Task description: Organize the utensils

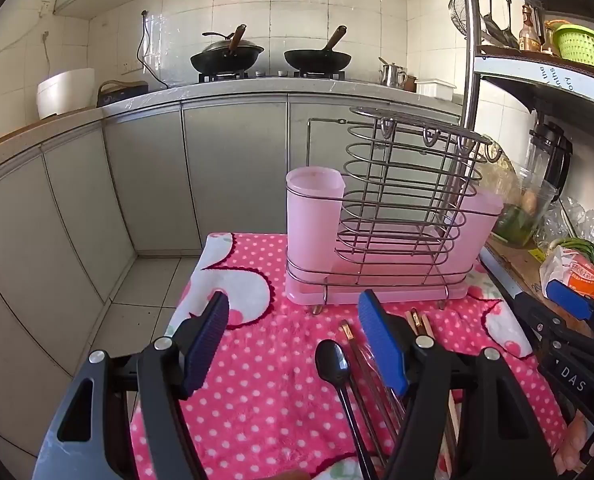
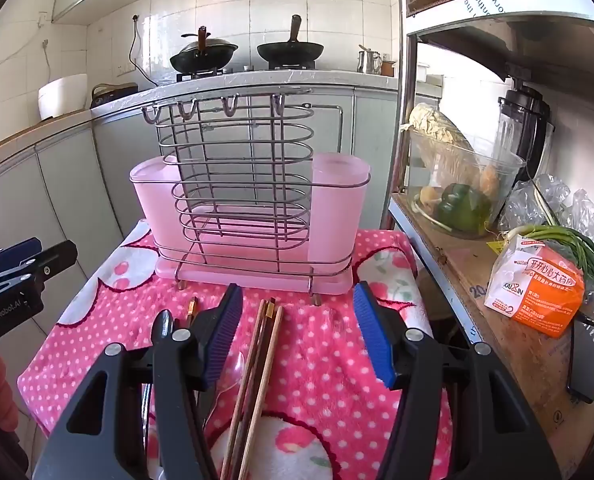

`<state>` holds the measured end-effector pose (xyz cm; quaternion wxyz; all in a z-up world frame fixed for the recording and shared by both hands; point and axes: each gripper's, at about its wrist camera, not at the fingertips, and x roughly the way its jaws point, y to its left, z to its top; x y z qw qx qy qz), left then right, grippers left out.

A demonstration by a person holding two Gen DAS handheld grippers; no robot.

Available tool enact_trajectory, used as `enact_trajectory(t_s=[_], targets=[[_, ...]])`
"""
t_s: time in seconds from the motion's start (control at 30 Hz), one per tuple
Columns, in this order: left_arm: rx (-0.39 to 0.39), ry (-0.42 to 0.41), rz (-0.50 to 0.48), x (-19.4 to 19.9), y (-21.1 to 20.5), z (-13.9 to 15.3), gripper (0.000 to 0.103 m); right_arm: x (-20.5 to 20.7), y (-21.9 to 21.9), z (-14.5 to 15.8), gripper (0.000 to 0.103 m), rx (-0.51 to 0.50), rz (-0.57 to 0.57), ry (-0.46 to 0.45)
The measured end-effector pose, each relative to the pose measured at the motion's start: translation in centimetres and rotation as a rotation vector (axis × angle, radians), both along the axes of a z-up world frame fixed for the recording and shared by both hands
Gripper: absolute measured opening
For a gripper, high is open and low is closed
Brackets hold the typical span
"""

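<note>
A pink utensil holder with a wire rack (image 1: 389,236) (image 2: 249,216) stands at the far end of a small table under a pink polka-dot cloth (image 1: 257,380) (image 2: 317,340). A black spoon (image 1: 335,364) (image 2: 161,326) lies beside several chopsticks (image 1: 417,322) (image 2: 263,344) on the cloth in front of it; a clear spoon (image 2: 233,368) lies among them. My left gripper (image 1: 293,340) hovers open over the cloth, left of the black spoon. My right gripper (image 2: 299,332) is open above the chopsticks. Both hold nothing.
A shelf unit (image 2: 477,280) at the right carries a glass bowl of vegetables (image 2: 457,188), an orange-and-white bag (image 2: 537,288), spring onions and a blender. Grey cabinets, a counter and two woks (image 1: 257,58) lie beyond. Floor tiles (image 1: 145,292) show to the left of the table.
</note>
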<state>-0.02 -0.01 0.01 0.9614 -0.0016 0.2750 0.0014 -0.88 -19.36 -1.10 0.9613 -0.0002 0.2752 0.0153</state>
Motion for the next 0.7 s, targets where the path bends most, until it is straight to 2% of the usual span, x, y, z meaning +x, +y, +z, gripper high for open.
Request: enact_trajectory(t_s=[0.7], targets=[[-0.004,-0.002,0.000,-0.21,-0.25,0.16,0.067,-0.07,0.10,0.13,0.058,-0.007,0.001,-0.007]])
